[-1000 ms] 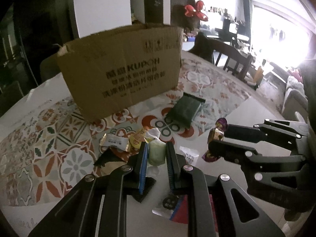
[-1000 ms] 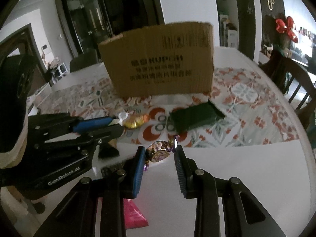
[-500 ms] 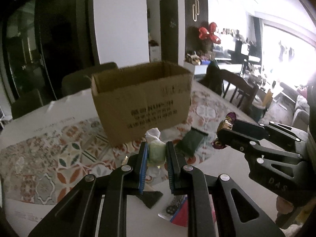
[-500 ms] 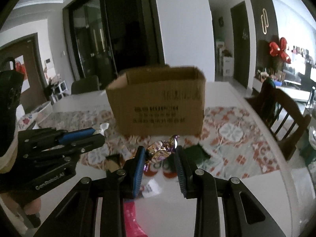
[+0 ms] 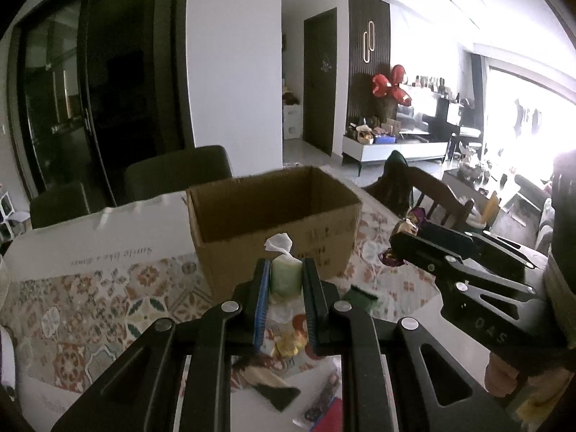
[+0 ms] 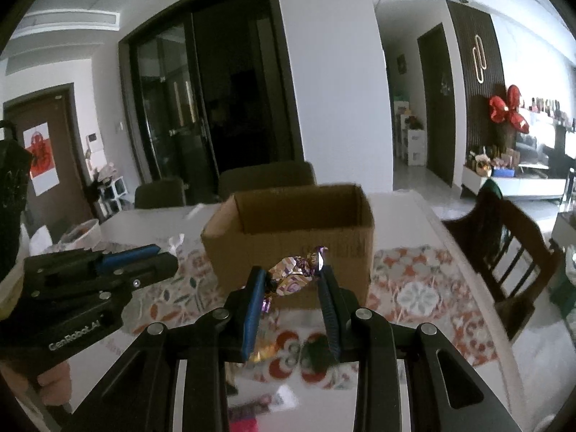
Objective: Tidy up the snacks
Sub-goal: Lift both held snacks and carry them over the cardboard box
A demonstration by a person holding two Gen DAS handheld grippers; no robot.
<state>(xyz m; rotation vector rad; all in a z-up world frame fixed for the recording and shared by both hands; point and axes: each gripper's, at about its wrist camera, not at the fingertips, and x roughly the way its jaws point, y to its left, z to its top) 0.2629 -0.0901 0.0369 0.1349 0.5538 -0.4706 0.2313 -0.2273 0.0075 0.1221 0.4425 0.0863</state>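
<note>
**Mia:** What could go wrong now?

**Tom:** The left gripper [image 5: 286, 280] squeezes a pale green candy [image 5: 286, 278] tight between its pads. The right gripper [image 6: 291, 280] pinches a shiny gold and purple candy [image 6: 293, 274], but only by its crinkly wrapper. That one sticks up above the fingers. If the hand shakes, I think it could slip out and land on the table.

**Mia:** Where do they go?

**Tom:** Into the cardboard box [image 5: 273, 216], I guess. It sits just ahead of both grippers and a bit below them. Its top is open.

**Mia:** Could they miss?

**Tom:** Yes. If the jaws let go too early, the candy hits the front wall of the box and bounces back. The two grippers are side by side too, so they could bump over the opening.

**Mia:** What else is around?

**Tom:** Under the left gripper lie more snacks: a gold wrapper [image 5: 288, 342], a dark torn packet [image 5: 277, 394], and a green packet [image 5: 360, 297] off to its right. The patterned tablecloth [image 5: 90, 306] is beneath. Chairs stand behind the box. The snacks right below are blurry, so I can't name them all.
</note>
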